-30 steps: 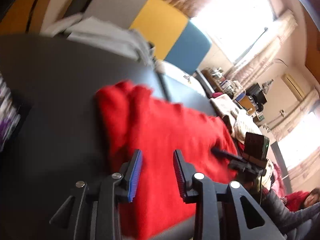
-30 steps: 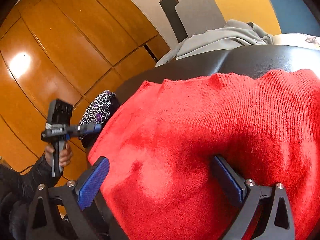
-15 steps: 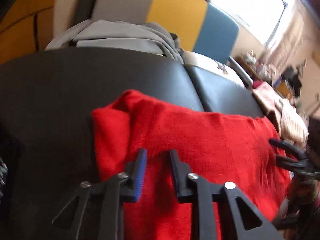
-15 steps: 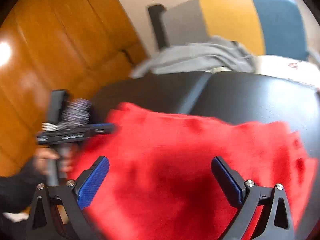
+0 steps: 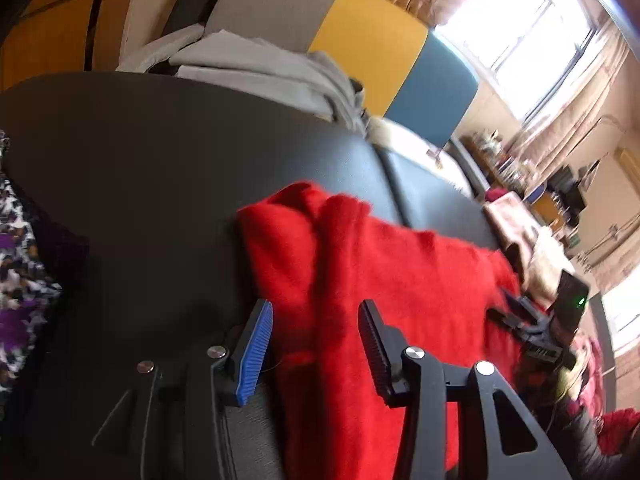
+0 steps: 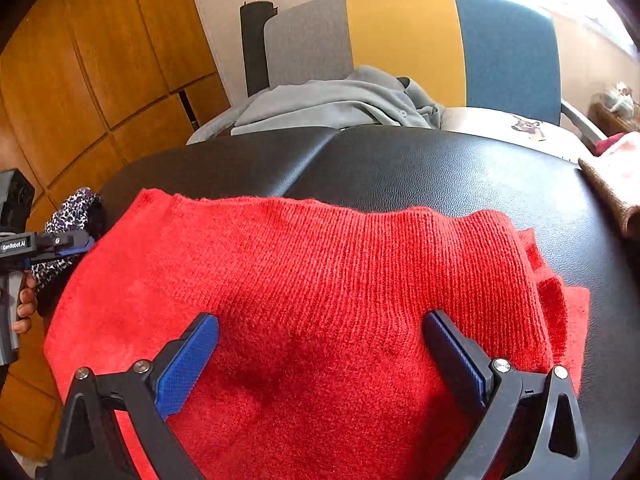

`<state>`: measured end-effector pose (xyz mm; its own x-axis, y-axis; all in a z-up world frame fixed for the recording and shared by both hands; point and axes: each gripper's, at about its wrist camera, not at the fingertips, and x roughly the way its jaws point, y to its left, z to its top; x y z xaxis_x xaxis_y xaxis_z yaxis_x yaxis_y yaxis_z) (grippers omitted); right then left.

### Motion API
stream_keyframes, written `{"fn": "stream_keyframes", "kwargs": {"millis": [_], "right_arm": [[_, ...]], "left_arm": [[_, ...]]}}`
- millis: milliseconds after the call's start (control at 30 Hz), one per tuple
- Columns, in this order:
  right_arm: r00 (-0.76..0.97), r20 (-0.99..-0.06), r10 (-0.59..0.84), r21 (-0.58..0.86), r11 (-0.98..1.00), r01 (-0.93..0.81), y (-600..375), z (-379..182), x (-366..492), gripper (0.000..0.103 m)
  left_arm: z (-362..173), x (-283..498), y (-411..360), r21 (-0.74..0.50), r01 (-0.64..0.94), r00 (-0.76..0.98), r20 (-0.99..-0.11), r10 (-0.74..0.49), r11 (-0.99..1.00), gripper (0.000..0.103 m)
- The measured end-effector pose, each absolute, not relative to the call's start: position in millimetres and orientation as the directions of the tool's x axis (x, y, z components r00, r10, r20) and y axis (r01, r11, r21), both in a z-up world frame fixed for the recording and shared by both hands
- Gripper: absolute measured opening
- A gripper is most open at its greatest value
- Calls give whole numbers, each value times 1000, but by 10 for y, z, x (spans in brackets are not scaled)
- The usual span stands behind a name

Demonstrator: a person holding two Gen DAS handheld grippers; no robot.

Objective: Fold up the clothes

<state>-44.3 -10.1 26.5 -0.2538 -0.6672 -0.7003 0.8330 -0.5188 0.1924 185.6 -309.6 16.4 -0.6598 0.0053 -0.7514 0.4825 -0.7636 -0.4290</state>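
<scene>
- red sweater lies spread over the near part of a black padded tabletop, its ribbed knit running near to far; the far edge is wavy, and at its right end a smaller red flap sticks out from under the top layer.
- black padded tabletop has a seam running across it from the far side toward the sweater.
- striped chair, with grey, yellow and blue panels, stands beyond the tabletop's far edge, in front of wooden wall panels on the left.
- grey garment is piled on the chair seat, just past the far edge of the tabletop.
- beige cloth rests at the right edge of the tabletop, well apart from the sweater's main body.
- patterned purple and white fabric sits at the left edge, near the sweater's far left corner.
- right tongs are spread wide, hovering over the near middle of the sweater with nothing between the pads.
- left tongs are spread apart at the sweater's left edge, the blue pad over bare tabletop and the black one over red knit; they grip nothing.
- hand holds the left tool's handle at the far left.
</scene>
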Motion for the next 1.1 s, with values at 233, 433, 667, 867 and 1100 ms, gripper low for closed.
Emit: {"fn": "stream_keyframes", "kwargs": {"millis": [233, 433, 667, 867, 1100], "right_arm": [[-263, -698, -666, 182, -520, 835, -115, 267, -416, 103], [-261, -696, -669, 186, -519, 834, -125, 258, -435, 103], [-262, -694, -671, 188, -520, 833, -109, 262, -409, 103], [-253, -698, -670, 193, -516, 835, -113, 275, -409, 103], [-192, -722, -664, 178, -447, 876, -69, 367, -390, 103]], "left_arm": [[55, 1805, -3189, -505, 462, -657, -747, 101, -729, 47], [-5, 1534, -3085, -441, 448, -610, -787, 95, -778, 51], [-49, 1341, -3025, -387, 463, -586, -809, 52, -798, 57], [-88, 1389, -3185, -466, 491, -616, -783, 84, -736, 23], [113, 1602, -3361, -568, 472, -682, -720, 129, -674, 19]]}}
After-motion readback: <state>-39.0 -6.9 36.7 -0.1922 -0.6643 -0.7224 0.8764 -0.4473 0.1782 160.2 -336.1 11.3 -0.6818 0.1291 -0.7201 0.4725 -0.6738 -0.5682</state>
